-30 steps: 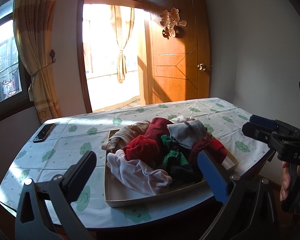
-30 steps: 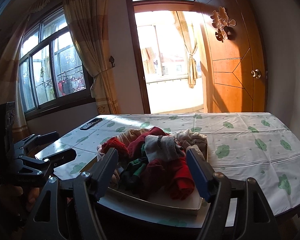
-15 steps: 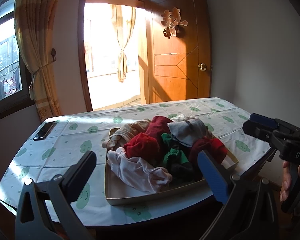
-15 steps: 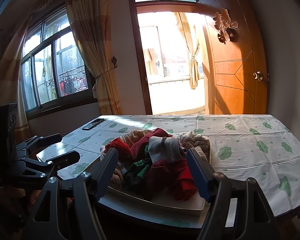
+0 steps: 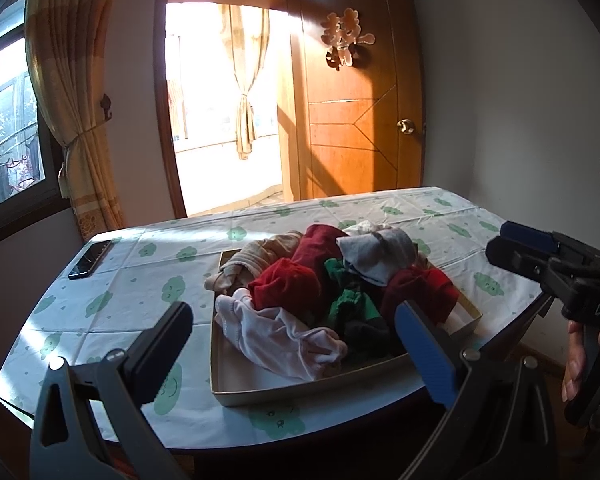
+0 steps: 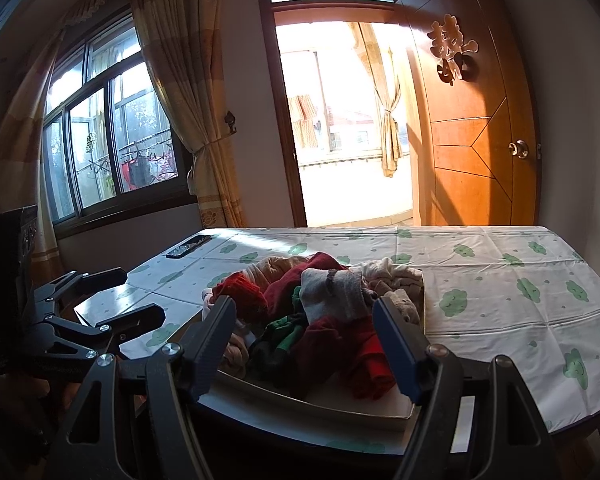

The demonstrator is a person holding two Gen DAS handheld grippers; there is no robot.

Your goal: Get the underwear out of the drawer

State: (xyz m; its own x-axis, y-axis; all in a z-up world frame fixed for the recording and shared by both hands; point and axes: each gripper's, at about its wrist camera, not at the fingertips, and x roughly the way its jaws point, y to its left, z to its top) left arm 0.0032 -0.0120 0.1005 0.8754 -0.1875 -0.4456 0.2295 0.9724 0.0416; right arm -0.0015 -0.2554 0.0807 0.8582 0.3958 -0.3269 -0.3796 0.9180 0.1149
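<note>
Underwear (image 5: 320, 288) heaped in the drawer (image 5: 300, 386) at 12 o'clock; my left gripper (image 5: 296, 344) and right gripper (image 6: 304, 336) gape empty, short of it.

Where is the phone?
The phone lies flat at the table's far left corner in both wrist views, near the curtain, apart from the tray of clothes.

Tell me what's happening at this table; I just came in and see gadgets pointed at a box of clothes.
A person holds a left gripper and a right gripper, both open and empty, short of the shallow drawer on the table. The heap of underwear fills it, and nothing is out yet.
</note>
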